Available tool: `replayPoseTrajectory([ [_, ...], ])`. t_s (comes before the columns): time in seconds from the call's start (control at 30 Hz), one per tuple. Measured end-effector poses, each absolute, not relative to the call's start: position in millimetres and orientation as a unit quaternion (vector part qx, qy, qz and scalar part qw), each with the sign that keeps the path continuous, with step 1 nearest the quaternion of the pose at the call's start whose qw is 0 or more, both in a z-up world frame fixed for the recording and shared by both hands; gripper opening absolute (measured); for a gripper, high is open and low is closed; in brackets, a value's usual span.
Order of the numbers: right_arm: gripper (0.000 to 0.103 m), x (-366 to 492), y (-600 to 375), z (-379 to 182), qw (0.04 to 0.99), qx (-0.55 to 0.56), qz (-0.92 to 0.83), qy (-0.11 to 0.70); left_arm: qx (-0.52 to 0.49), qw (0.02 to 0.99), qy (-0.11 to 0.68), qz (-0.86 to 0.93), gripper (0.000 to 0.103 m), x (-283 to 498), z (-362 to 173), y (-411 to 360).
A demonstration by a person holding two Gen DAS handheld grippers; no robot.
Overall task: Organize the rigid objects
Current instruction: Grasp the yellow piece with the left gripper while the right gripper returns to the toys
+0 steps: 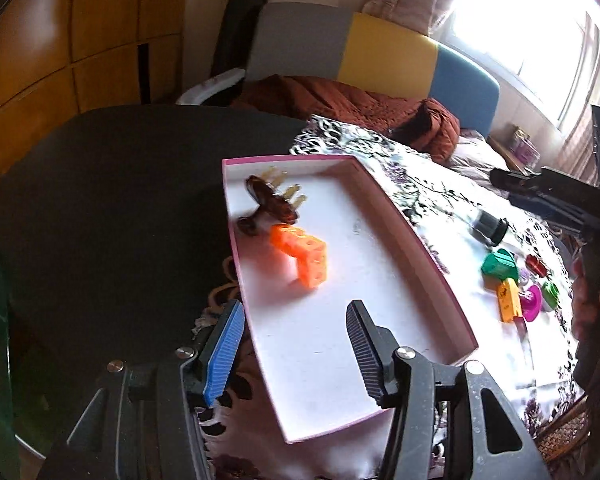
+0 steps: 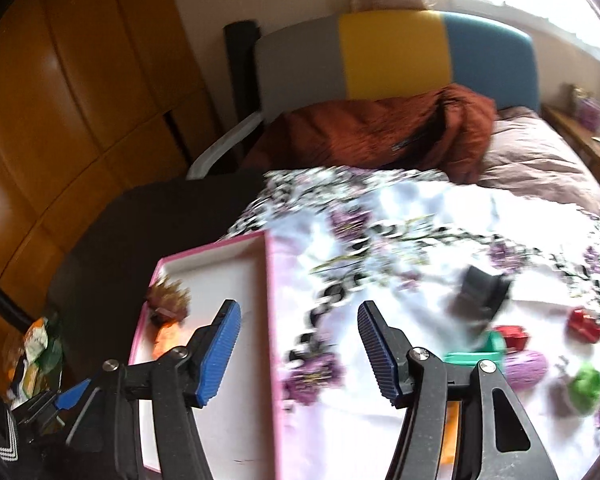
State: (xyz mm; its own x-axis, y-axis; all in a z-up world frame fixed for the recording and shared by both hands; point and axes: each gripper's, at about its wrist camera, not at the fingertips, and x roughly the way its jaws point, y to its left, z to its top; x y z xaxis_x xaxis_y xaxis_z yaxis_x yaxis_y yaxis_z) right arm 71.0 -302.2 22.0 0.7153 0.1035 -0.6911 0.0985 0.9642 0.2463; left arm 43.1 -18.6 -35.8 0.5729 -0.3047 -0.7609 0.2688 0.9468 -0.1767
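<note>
Rigid objects split two ways: orange block [image 1: 300, 258] and brown hair claw [image 1: 270, 204] already in pink-rimmed tray [image 1: 420, 240], remaining pieces [image 1: 516, 284] at its 3 o'clock on the cloth; left gripper [image 1: 296, 356] and right gripper [image 2: 300, 354] both released, empty, presumably between picks.

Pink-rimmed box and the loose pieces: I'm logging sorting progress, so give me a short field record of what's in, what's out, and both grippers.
container: pink-rimmed box, white inside, on the floral cloth
in box: brown hair claw near the far corner; orange block just beside it
outside box: black cylinder, green piece, yellow piece, magenta piece, red piece, all on the cloth to the box's right
left gripper: open, nothing between the jaws, over the box's near end
right gripper: open, empty, over the box's right wall
</note>
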Motion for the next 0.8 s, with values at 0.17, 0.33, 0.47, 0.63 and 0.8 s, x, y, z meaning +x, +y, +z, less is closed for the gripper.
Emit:
replayPoseTrajectory([
  [0.17,0.069,45.3,-368.5,40.1,0.926,0.153,-0.065,0.340,-0.008,0.879,0.432,-0.201,0.054,39.8,-30.7,-42.7],
  [0.33,0.075,19.2,-442.9,41.2,0.917,0.177,-0.158,0.320,0.020,0.870,0.432,-0.237,0.054,37.2,-25.5,-75.2],
  [0.47,0.075,1.3,-493.4,22.1,0.898,0.201,-0.229,0.316,0.043,0.856,0.433,-0.279,0.054,31.5,-22.7,-109.2],
  [0.63,0.075,-24.7,-532.1,-13.8,0.875,0.247,-0.272,0.315,0.067,0.830,0.444,-0.330,0.054,25.8,-25.8,-158.7],
  [0.8,0.075,-37.4,-556.3,-23.2,0.854,0.324,-0.275,0.302,0.082,0.804,0.454,-0.375,0.054,20.3,-35.4,-209.0],
])
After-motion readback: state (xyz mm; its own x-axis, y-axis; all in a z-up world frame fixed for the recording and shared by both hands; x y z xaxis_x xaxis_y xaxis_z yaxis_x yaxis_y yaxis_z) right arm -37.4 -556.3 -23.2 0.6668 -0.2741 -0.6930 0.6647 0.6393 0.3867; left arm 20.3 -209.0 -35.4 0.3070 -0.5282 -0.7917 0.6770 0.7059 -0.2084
